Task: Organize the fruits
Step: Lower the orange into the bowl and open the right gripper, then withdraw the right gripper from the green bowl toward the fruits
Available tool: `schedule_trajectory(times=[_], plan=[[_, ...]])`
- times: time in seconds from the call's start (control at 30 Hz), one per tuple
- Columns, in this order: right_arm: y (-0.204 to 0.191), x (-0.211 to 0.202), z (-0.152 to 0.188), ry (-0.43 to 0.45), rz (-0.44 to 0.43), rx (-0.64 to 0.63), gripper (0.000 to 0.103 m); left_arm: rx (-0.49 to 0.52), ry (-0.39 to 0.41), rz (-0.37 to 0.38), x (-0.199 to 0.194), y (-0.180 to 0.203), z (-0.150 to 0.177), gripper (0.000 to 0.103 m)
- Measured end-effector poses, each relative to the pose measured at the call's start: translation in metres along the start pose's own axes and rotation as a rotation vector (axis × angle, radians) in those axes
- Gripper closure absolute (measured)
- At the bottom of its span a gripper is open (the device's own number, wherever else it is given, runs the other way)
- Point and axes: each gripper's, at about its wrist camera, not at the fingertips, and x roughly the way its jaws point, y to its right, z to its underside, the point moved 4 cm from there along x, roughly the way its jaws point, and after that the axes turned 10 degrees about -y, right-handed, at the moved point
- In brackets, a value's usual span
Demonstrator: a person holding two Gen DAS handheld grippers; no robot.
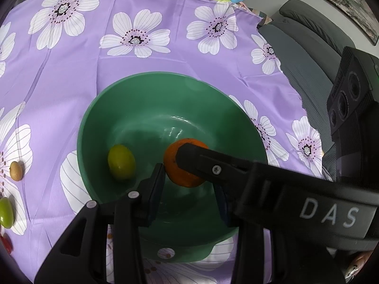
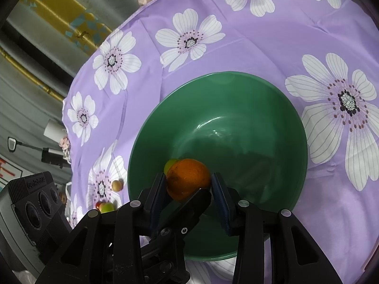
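Observation:
A green bowl (image 1: pixel 146 74) (image 2: pixel 236 73) stands on the purple flowered cloth. My right gripper (image 2: pixel 188 179) is shut on an orange (image 2: pixel 189 177) (image 1: pixel 182 175), just above the bowl's floor. In the left wrist view one of its fingers (image 1: pixel 201 161) lies across the orange. A yellow-green fruit (image 1: pixel 121 162) (image 2: pixel 171 164) lies in the bowl, left of the orange. My left gripper (image 1: pixel 189 179) hangs over the bowl's near side with its jaws apart. Its left pad is beside the orange, and its right pad is partly hidden. One left finger (image 2: pixel 199 198) shows under the orange.
Loose on the cloth left of the bowl lie a tan fruit (image 1: pixel 16 170) (image 2: pixel 117 185), a green fruit (image 1: pixel 6 209) (image 2: pixel 106 207) and a red one (image 1: pixel 7 243). A grey sofa (image 1: pixel 308 59) stands past the cloth's right edge.

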Motion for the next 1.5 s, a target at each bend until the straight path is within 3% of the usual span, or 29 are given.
schedule_trajectory(times=[1.17,1.27,1.37,1.5], plan=[[0.002,0.003,-0.001,-0.005,0.023,0.006,0.060,0.003,-0.002,-0.008,0.001,-0.004,0.002,0.063],[0.005,0.002,-0.001,0.000,0.020,0.010,0.060,-0.013,-0.004,0.026,-0.002,-0.006,0.002,0.062],[0.006,0.000,0.000,0.007,0.018,0.016,0.051,-0.021,0.010,0.029,-0.010,-0.006,0.004,0.057],[0.003,-0.007,0.001,0.038,0.035,0.015,0.050,-0.035,0.051,0.031,-0.030,-0.011,0.011,0.054]])
